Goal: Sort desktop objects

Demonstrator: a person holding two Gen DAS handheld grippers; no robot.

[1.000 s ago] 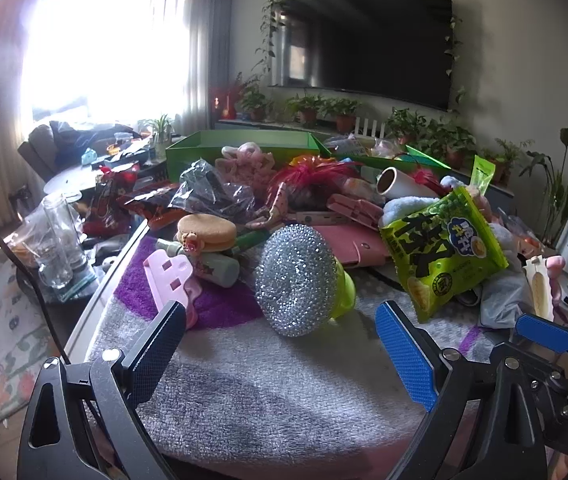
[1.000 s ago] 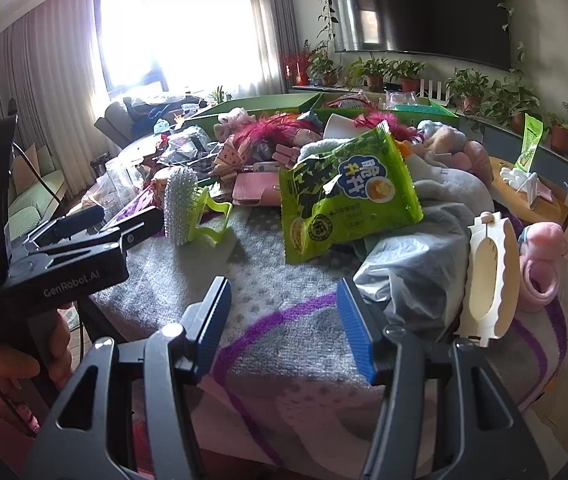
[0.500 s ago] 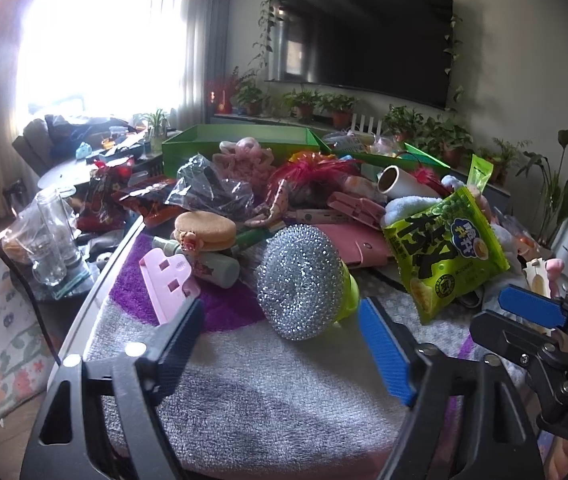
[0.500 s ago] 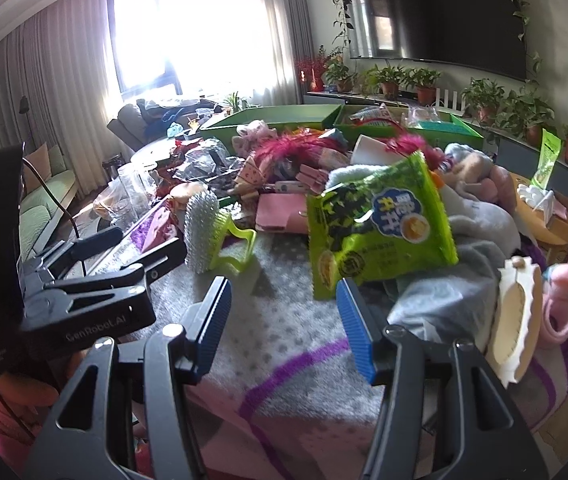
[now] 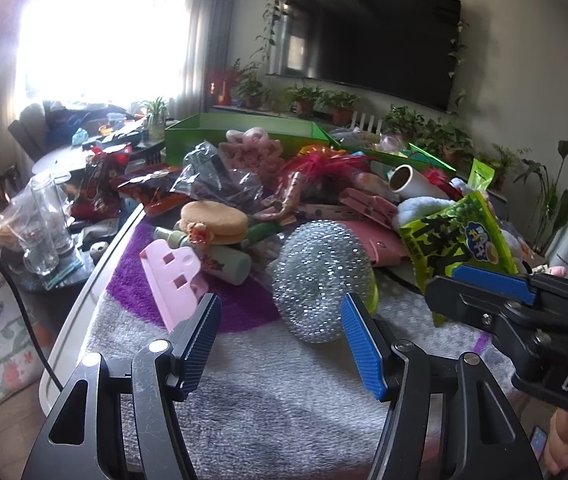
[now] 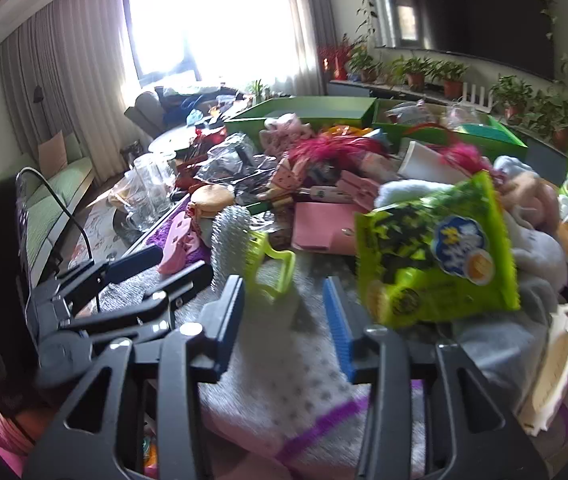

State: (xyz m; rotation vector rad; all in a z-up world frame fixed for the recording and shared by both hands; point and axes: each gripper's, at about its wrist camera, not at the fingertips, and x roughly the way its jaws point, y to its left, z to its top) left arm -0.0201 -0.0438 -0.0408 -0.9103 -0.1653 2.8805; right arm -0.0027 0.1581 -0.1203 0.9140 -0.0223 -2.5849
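Observation:
A silver steel-wool scrubber with a lime green handle stands on the grey and purple mat. My left gripper is open and empty just in front of it. In the right wrist view the scrubber and its handle sit just ahead of my right gripper, which is open and empty. A green snack bag leans to the scrubber's right and shows in the right wrist view too.
A pink plastic scraper, a burger-shaped sponge, a green bottle and a pink wallet lie around the scrubber. Green bins stand behind the pile. Glass jars sit on a side table at left.
Both grippers have moved forward toward the scrubber, which now looms larger. The left jaws have narrowed somewhat. The right gripper has swung left, closer to the scrubber's handle.

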